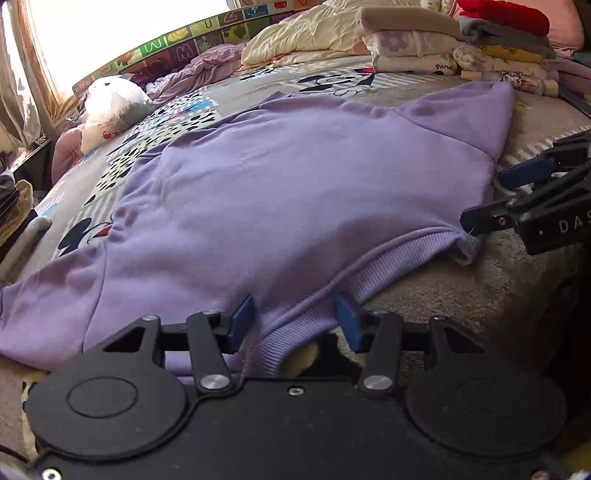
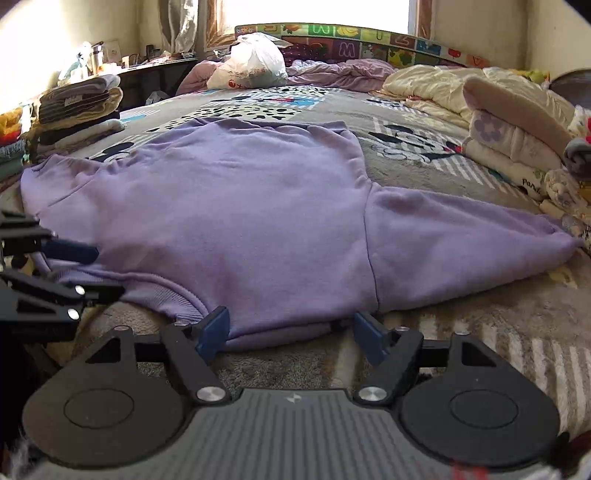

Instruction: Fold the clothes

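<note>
A lilac sweatshirt [image 1: 277,184] [image 2: 240,206] lies spread flat on the bed, with one sleeve [image 2: 461,236] stretched out to the right. Its ribbed band [image 1: 388,266] curves along the near edge. My left gripper [image 1: 295,319] is at that edge, jaws apart, with the ribbed cloth lying loose between the blue pads. My right gripper [image 2: 291,328] stands open further right along the same edge, the sweatshirt's folded border between its fingers without being pinched. Each gripper also shows in the other's view: the right gripper [image 1: 495,199] and the left gripper [image 2: 92,271].
The bed cover [image 1: 332,81] has a cartoon print. Stacks of folded clothes [image 1: 424,44] [image 2: 517,147] sit at the far right, and another stack [image 2: 77,110] at the left. A white plastic bag [image 2: 255,62] and a cream quilt [image 1: 306,33] lie by the headboard.
</note>
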Tool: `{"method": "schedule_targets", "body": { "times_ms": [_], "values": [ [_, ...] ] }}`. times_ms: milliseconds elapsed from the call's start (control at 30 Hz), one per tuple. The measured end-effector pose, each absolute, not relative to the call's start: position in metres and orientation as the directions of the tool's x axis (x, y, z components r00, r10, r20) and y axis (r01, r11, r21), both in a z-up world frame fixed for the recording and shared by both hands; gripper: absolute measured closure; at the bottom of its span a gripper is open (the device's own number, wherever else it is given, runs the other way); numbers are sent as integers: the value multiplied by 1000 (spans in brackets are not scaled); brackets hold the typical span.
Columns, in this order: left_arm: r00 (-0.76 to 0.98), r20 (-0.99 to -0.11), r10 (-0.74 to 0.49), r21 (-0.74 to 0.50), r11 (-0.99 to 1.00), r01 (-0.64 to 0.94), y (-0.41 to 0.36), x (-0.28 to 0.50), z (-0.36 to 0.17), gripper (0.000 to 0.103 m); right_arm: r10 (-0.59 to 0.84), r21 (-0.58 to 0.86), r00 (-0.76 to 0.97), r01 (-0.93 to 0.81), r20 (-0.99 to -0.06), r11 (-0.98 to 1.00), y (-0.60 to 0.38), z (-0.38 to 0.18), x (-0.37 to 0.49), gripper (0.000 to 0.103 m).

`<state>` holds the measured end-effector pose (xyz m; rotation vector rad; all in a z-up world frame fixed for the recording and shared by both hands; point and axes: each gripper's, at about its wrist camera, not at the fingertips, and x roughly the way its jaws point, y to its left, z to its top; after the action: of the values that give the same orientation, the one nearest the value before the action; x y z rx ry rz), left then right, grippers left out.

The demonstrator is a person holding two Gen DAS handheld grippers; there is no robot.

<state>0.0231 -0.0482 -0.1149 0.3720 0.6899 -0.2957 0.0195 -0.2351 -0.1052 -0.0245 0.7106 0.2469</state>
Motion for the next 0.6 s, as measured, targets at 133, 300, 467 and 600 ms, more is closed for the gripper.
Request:
{"method": "schedule_targets", "body": {
  "times_ms": [133, 300, 467, 600],
  "values": [
    [730, -656, -188, 150, 917, 371, -41, 24, -109, 55, 236, 145, 743, -186, -626, 972, -250, -104, 11, 28],
    [729, -648, -221, 69, 936, 346, -37, 30, -104, 55, 259, 388, 777, -21, -574, 922, -296, -109, 18, 37],
    [710, -656, -257, -31, 949, 315, -35, 52, -90, 55, 281, 589, 813, 91, -509, 803, -335, -124, 26, 40],
    [700, -651, -294, -84, 944, 318, -47, 82, -68, 55, 286, 591, 821, 75, -494, 803, -331, -129, 32, 38]
  ]
}}
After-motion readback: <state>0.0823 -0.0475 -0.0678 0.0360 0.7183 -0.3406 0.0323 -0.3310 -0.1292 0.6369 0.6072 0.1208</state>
